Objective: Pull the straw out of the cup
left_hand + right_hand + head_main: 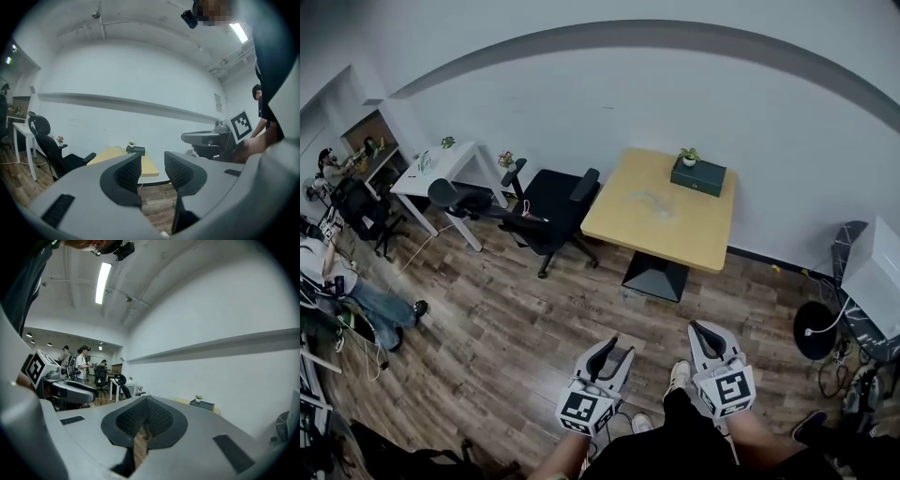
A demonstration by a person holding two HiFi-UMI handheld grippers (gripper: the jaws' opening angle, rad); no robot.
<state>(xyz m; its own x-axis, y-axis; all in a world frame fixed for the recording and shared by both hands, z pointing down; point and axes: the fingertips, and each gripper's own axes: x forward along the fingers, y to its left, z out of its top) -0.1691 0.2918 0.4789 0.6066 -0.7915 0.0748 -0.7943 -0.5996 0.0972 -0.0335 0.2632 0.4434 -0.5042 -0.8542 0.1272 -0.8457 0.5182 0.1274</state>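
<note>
Pointing level: left tool (620,348), right tool (702,328)

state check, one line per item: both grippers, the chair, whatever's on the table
left gripper: open, nothing between the jaws.
right gripper: shut, empty.
office chair: unoccupied, beside the yellow table.
dark box: flat on the table's far edge, small plant at its left end.
clear patch: faint, mid-table; too small to tell whether it is the cup.
</note>
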